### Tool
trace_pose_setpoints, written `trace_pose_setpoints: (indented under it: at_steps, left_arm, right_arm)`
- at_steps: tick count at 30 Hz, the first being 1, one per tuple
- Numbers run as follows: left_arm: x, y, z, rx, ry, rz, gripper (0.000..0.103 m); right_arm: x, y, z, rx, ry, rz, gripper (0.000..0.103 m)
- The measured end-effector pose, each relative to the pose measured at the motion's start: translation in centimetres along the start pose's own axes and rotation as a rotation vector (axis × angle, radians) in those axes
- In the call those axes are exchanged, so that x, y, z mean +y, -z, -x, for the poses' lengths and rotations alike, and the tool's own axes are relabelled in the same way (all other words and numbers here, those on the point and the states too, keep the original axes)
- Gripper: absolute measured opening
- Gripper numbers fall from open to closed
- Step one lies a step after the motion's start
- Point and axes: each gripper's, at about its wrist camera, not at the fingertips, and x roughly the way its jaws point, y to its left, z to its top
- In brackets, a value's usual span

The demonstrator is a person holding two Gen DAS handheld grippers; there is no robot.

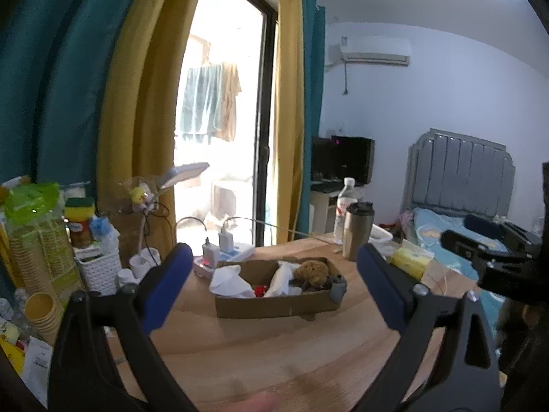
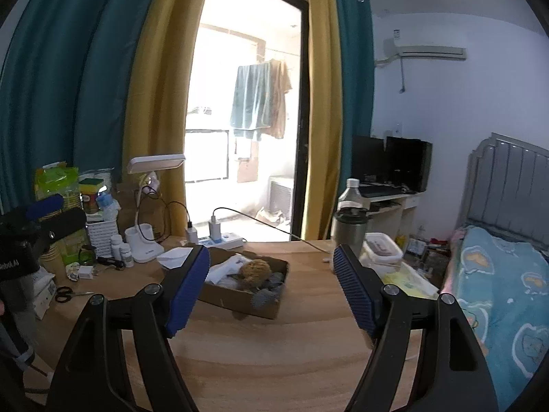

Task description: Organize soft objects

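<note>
Both grippers, left and right, gape empty before the cardboard box; inside it, brown plush toy, white cloths.

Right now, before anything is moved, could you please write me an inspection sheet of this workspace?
Surface: light wooden table, bare near the grippers.
Job's things: shallow brown cardboard box holding a brown plush toy and white cloths.
Clutter: steel tumbler, clear plastic bottle, white desk lamp, black scissors.
Grippers: left gripper and right gripper open, empty.
Cables: white power strip with chargers.
Surroundings: bed with blue blanket, yellow and teal curtains.
</note>
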Motion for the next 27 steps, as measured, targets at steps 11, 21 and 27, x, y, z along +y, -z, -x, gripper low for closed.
trace_pose_setpoints:
  at_steps: [11, 21, 27]
  left_arm:
    - [-1.8, 0.6, 0.8, 0.012, 0.024, -0.038, 0.098]
    - [-2.5, 0.7, 0.6, 0.022, 0.043, -0.041, 0.098]
    - [-2.8, 0.9, 0.2, 0.029, 0.041, -0.047, 0.098]
  right_arm:
    - [-0.6, 0.8, 2.0, -0.019, 0.011, -0.021, 0.078]
    - [-0.8, 1.1, 1.9, -0.010, 0.008, -0.029, 0.078]
    - [-1.1, 1.3, 1.6, -0.005, 0.011, -0.036, 0.078]
